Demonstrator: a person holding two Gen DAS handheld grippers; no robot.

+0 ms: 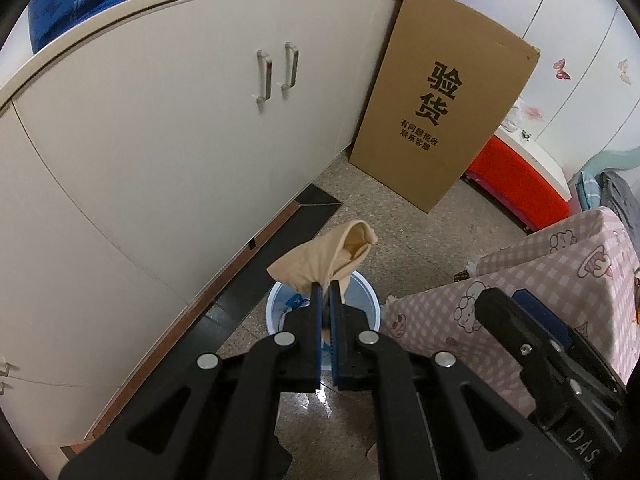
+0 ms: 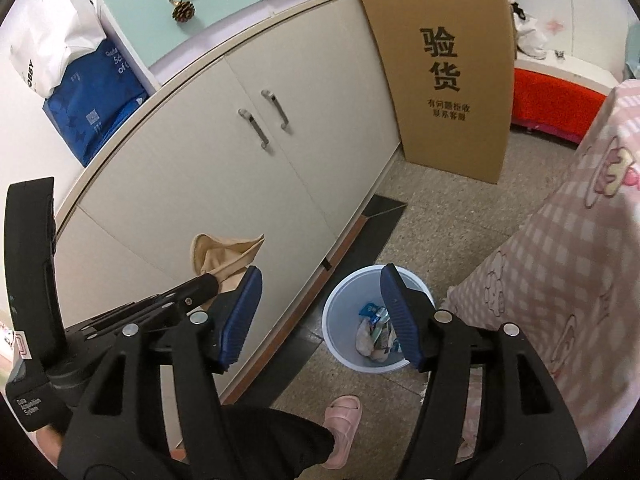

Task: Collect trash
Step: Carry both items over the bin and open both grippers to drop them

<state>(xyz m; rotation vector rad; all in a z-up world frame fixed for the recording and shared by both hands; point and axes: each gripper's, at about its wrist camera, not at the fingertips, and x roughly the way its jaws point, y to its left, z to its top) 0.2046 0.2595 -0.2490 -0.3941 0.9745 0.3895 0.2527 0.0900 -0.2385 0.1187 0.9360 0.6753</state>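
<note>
Left tongs point(image 1: 327, 286) pinch a beige sock point(image 1: 326, 254), apparently, over the part-filled bin point(image 2: 340, 344); right tongs point(image 2: 322, 316) spread, release pending.

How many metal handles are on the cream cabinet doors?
2. Both handles sit side by side at the meeting edges of the two cabinet doors: left one, right one. Others may lie outside view.

A home, most likely a bedroom. Shown by a bed under a pink checked cover point(image 2: 560, 280) with cartoon prints, butterfly stickers point(image 1: 562, 69) on white wardrobe doors, a cream cupboard point(image 1: 180, 128), a cardboard box point(image 1: 444, 104) leaning on it, a pink slipper point(image 2: 342, 416) on speckled floor tiles point(image 1: 420, 232).
</note>
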